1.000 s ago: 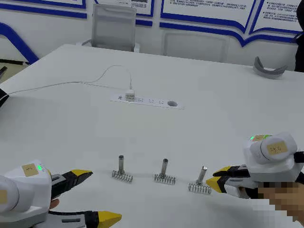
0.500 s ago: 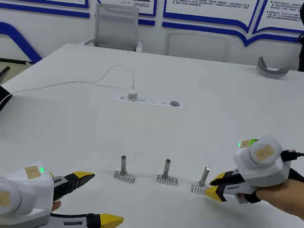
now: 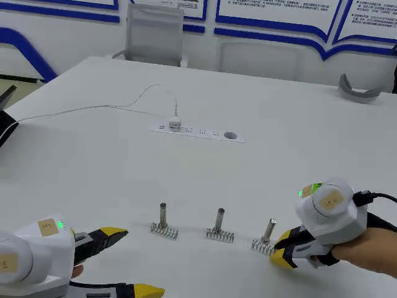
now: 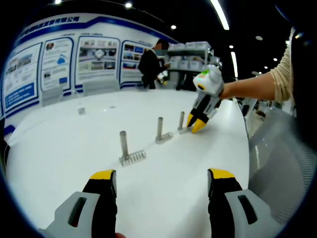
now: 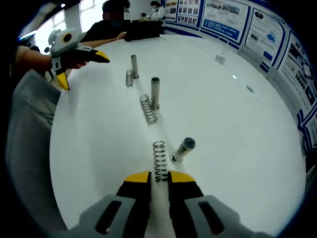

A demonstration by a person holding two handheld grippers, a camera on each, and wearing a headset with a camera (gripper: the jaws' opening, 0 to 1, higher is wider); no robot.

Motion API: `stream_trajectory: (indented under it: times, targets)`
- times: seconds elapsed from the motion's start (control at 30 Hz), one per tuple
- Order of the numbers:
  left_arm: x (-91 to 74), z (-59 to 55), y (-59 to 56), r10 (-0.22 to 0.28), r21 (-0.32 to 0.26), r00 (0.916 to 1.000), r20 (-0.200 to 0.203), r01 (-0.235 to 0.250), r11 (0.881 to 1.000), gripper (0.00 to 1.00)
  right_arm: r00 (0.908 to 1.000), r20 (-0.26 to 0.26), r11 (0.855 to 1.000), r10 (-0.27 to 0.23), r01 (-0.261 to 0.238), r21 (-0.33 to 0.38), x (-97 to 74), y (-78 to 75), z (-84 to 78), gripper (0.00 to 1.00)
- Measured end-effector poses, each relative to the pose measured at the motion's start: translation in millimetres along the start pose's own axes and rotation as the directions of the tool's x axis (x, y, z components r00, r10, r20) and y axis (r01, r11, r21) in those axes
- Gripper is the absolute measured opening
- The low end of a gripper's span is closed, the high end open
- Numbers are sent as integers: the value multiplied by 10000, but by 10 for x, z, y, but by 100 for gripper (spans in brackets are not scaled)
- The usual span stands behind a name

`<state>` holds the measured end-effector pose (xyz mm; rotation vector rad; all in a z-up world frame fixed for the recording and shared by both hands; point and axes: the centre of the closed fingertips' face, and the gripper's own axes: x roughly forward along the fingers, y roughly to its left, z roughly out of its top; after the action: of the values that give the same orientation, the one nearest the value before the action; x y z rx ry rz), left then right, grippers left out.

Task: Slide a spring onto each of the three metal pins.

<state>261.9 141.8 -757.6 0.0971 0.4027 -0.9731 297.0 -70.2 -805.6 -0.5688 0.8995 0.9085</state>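
Working two tools over a white desk (image 3: pixel 279 161).
The left tool (image 4: pixel 161 176) hangs with jaws wide apart; the right tool (image 5: pixel 159 177) has jaws nearly together round one end of a spring (image 5: pixel 159 157), pinching or not I cannot tell. Three upright pins (image 3: pixel 219 219) each have a spring lying at the foot.
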Motion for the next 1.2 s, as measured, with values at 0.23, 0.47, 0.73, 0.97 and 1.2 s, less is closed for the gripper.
stream_trajectory:
  times: [0.23,0.47,0.73,0.97,1.2]
  targets:
    - [27,-2,-69,-207,70,9998,-46,207,9998,76,9999,-81,9999,100,-100,49,-3,25,-1,12]
    - [103,-7,-225,-674,279,9975,-213,680,9973,74,9999,-119,9998,124,-126,-184,-64,111,15,12]
    - [242,28,-375,-1298,695,9904,-480,1330,9887,72,9994,-3,9980,347,-347,-533,-167,246,99,12]
    - [378,111,-457,-1685,1045,9843,-523,1732,9793,68,9973,61,9919,726,-715,-1053,-226,402,240,12]
    - [500,184,-528,-1996,1337,9786,-496,2045,9697,62,9934,105,9820,1143,-1113,-1529,-245,559,375,12]
